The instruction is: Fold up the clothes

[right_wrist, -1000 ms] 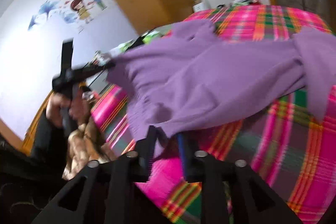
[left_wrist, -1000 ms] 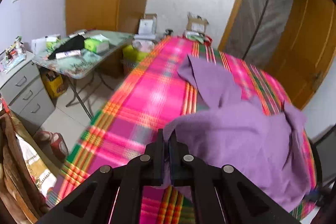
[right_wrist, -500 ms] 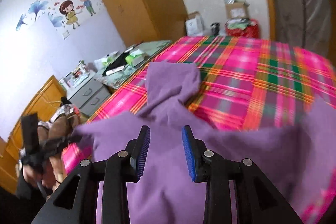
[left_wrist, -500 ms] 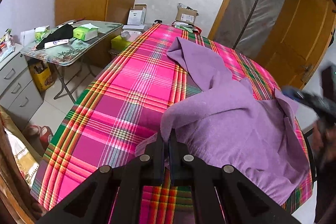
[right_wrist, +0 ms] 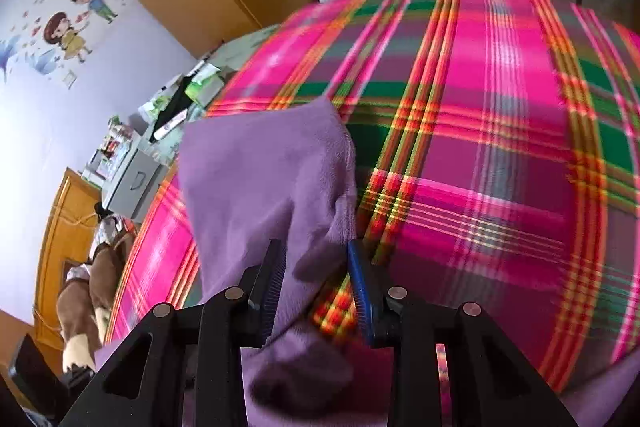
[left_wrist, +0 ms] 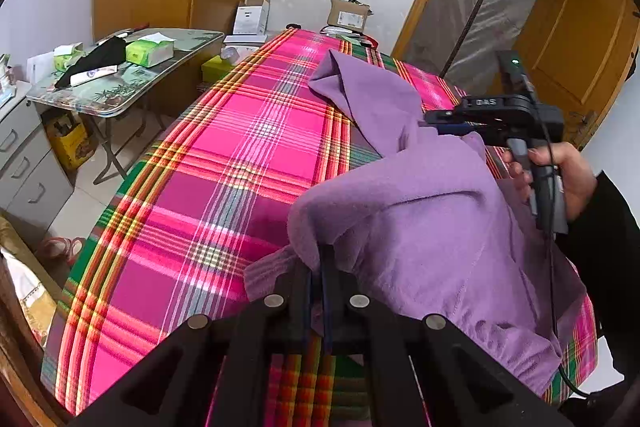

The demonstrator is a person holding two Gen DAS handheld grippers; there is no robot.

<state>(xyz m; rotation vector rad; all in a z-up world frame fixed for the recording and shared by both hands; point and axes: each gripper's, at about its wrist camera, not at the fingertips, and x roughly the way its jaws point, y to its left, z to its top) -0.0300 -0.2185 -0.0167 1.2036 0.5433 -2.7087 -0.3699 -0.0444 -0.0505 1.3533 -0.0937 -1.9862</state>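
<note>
L gripper [left_wrist: 316, 291] pinching purple garment [left_wrist: 432, 227]; cluttered table [left_wrist: 120, 95] beside.

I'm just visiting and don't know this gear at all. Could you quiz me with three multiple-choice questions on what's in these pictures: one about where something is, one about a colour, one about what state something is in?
1. Where does the purple garment lie?
A. On the plaid-covered bed
B. On the side table
C. On the floor

2. What colour are the tissue packs on the folding side table?
A. Blue
B. Green
C. Red

3. How is the left tool set?
A. Wide open, nothing in it
B. Out of sight
C. Shut on the garment's edge

Answers:
1 A: the purple cloth spreads over the pink plaid cover.
2 B: the packs on the table are light green.
3 C: its fingers meet with purple fabric pinched between them, while the right tool stands open over a sleeve.
</note>
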